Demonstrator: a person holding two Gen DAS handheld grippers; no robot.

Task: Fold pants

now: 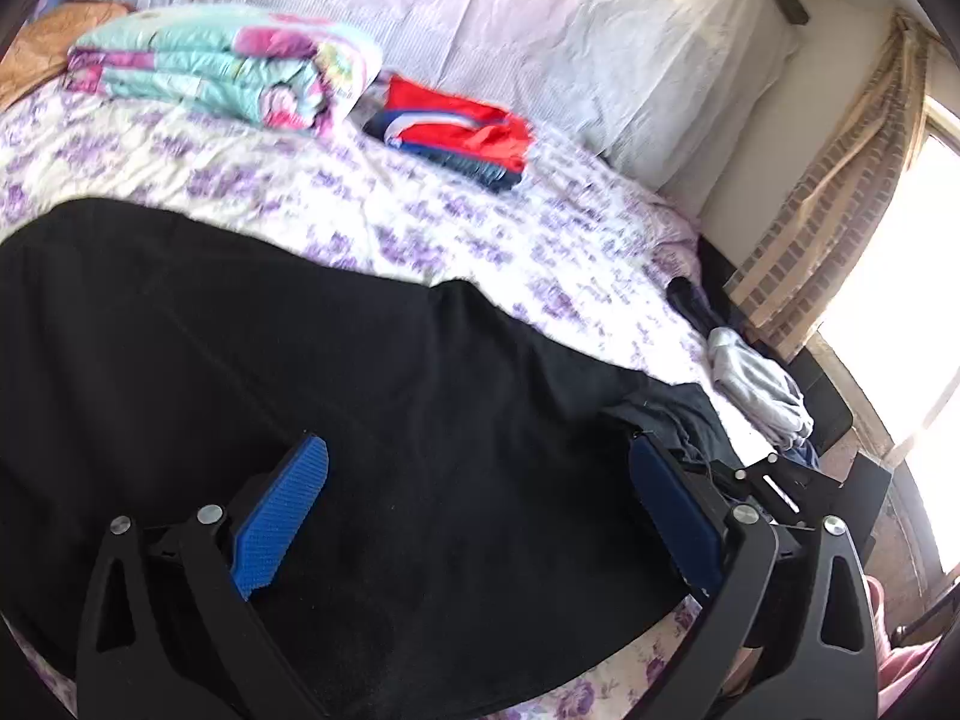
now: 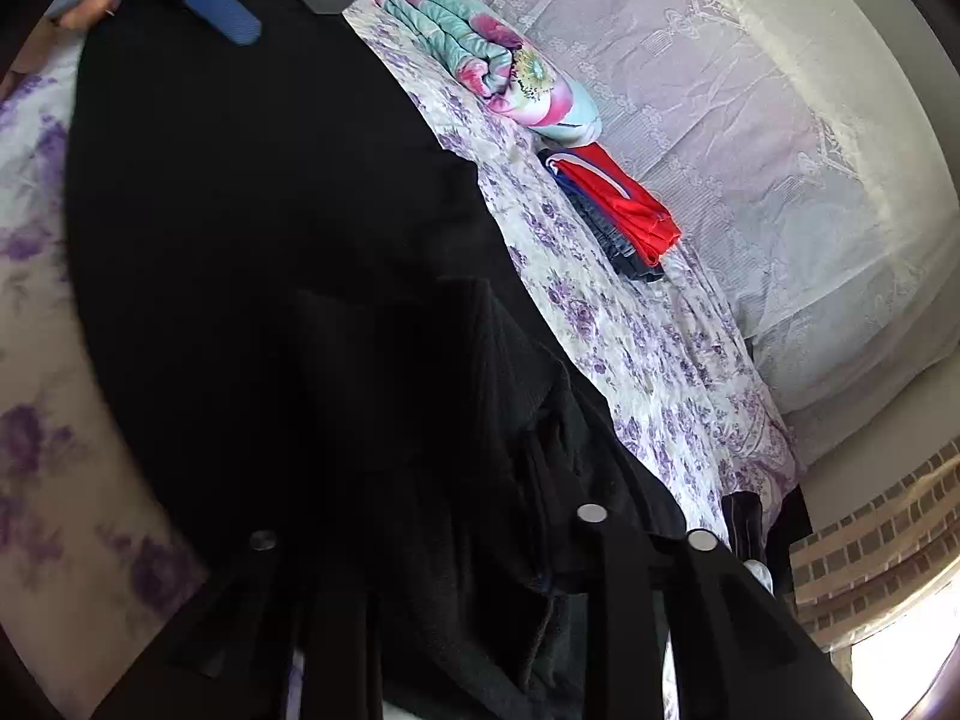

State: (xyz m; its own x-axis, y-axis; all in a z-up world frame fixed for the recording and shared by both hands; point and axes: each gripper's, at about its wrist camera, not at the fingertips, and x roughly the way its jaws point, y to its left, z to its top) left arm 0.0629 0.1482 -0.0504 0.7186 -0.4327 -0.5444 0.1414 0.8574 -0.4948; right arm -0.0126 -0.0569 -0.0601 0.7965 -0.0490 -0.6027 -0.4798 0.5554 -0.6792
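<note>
**Entry: black pants (image 1: 270,330).** Spread flat across the near half of a bed, on a purple-flowered sheet (image 1: 420,216). Wide, smooth panel toward the left, bunched and ridged folds toward the right bed edge.

**Left gripper (image 1: 477,450).** Poised just above the smooth panel. Jaws spread wide, blue pads (image 1: 282,516) bare, nothing pinched.

**Right gripper (image 2: 432,468).** Buried low in the bunched end of the cloth. Pads lost against black fabric, so cannot tell whether pressed on the cloth or apart.

**Step in hand (judged):** laying the garment out and squaring it for the next fold.
- Settle the bunched end flat before any new grip.
- Take 2 matching points on 1 edge, 1 per gripper, catching every layer.
- Lift low, carry the edge over evenly and line it up edge on edge.
- Let go only once the cloth lies without ridges.
- Risk: a single layer pinched, leaving a skewed fold.

**Other items, far side of bed.**
- Folded flowered blanket (image 1: 210,66).
- Folded red garment (image 1: 462,126) just beside it, on a darker pile.
- Pale pillow (image 1: 540,18) behind both.

**View differences.**
- Left wrist only: both of its own pads in clear sight, a grey garment (image 1: 756,384) at the right bed edge, a checked curtain (image 1: 840,180) by a bright window.
- Right wrist only: the ridged folds close up, the left gripper from outside at the far end of the pants, and a hand (image 2: 90,9) holding it.
</note>
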